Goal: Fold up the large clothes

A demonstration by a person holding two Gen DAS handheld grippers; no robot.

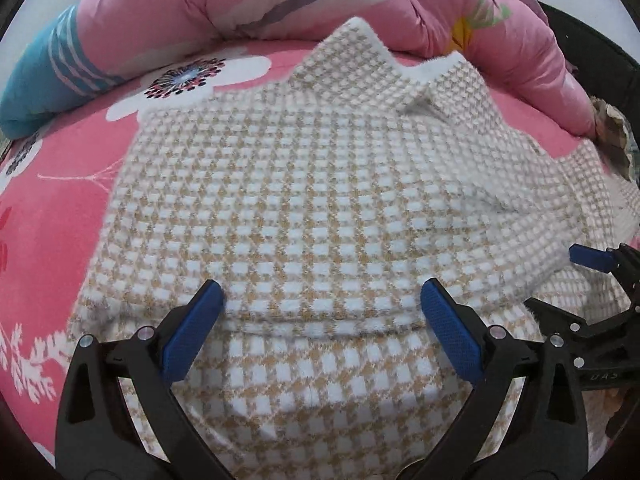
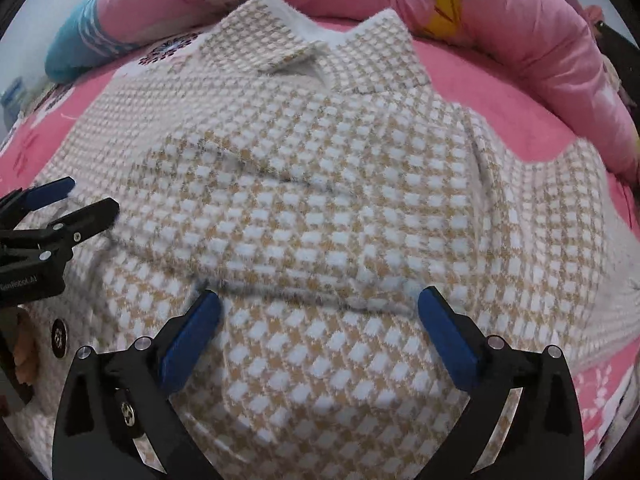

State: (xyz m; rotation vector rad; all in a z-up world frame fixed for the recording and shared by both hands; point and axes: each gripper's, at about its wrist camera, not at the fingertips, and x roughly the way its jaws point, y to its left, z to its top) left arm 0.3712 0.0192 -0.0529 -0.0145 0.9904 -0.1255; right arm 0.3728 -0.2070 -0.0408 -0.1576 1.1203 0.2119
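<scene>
Two grippers hover over one checked coat (image 1: 304, 200) spread on a pink bed (image 1: 60, 208).

Left wrist view: the left gripper (image 1: 322, 294) has its blue fingers (image 1: 192, 332) spread wide, holding nothing, just above a folded edge of the coat that runs across between them. The coat fills the middle, its collar (image 1: 384, 60) at the far end. A pink quilt (image 1: 500, 32) is bunched along the far side of the bed. At the right edge the right gripper (image 1: 600, 276) shows, also over the coat.

Right wrist view: the right gripper (image 2: 320, 300) has its fingers (image 2: 448, 336) spread apart and empty, over a fold line in the coat (image 2: 320, 184). The collar (image 2: 304, 40) lies far, the quilt (image 2: 520, 20) beyond it. At the left edge the left gripper (image 2: 80, 204) shows, fingers parted. A snap button (image 2: 59, 338) sits near left on the coat.
</scene>
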